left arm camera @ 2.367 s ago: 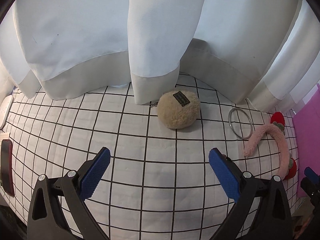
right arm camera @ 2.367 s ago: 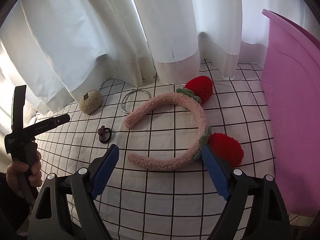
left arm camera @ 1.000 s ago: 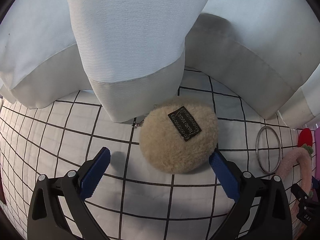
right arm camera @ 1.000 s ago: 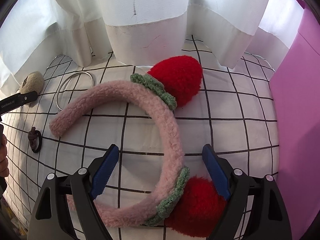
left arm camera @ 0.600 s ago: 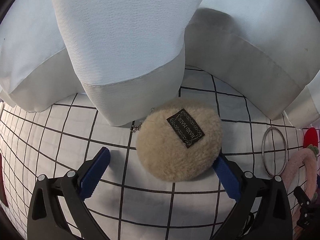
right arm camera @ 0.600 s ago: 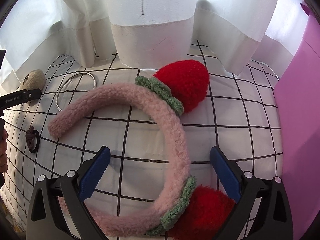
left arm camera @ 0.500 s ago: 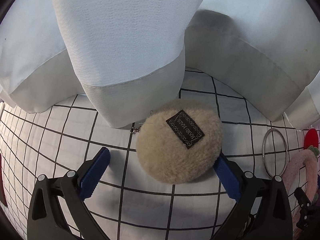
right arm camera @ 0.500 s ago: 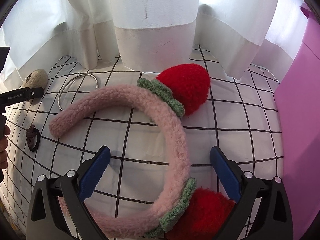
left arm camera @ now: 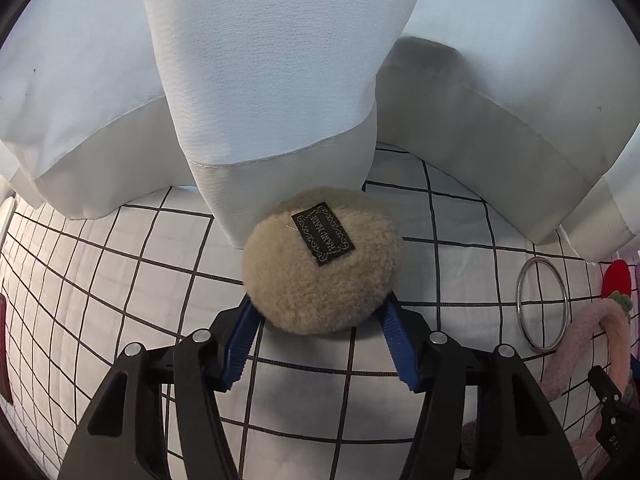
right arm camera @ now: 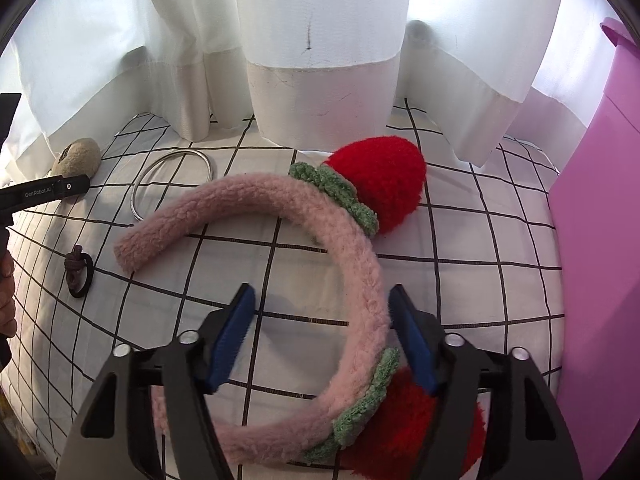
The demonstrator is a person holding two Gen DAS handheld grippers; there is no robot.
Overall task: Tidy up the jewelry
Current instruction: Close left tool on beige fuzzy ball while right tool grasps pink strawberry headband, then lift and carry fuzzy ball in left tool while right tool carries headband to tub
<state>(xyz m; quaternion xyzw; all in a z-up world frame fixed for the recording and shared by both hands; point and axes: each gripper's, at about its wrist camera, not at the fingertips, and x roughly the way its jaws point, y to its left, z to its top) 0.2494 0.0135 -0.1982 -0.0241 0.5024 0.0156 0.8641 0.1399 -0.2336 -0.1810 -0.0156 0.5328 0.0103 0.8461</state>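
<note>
Your left claw [left arm camera: 320, 320] has its blue pads [left arm camera: 240, 336] pressed against both sides of the beige plush pouch [left arm camera: 320, 264], so it holds the pouch at its near edge. The pouch sits on the white cloth with black grid lines [left arm camera: 120, 280], its far side tucked against the hem of the white curtain [left arm camera: 260, 80], and a dark label faces up on top. Only this view shows that grip. In the right wrist view the same pouch [right arm camera: 78, 158] is a small lump at the far left, half behind the black arm of the left tool.

Your right claw [right arm camera: 322, 320] stands at a middling width around the pink fuzzy headband [right arm camera: 344, 248]. The right pad [right arm camera: 412, 340] lies against the band's outer side near the lower green leaf trim, while the left pad is well apart from it, so nothing is clamped. The upper red strawberry pompom [right arm camera: 380, 176] rests beyond the band; the lower one is partly hidden under the claw.

The right view alone shows the dark hair tie [right arm camera: 78, 272] lying left of the headband's free end, and the pink bin [right arm camera: 600, 260] standing along the right edge. The metal bangle [right arm camera: 172, 182] lies flat between pouch and headband. From the left view the bangle [left arm camera: 540, 304] appears at the far right, just beside the headband's end [left arm camera: 580, 340].
</note>
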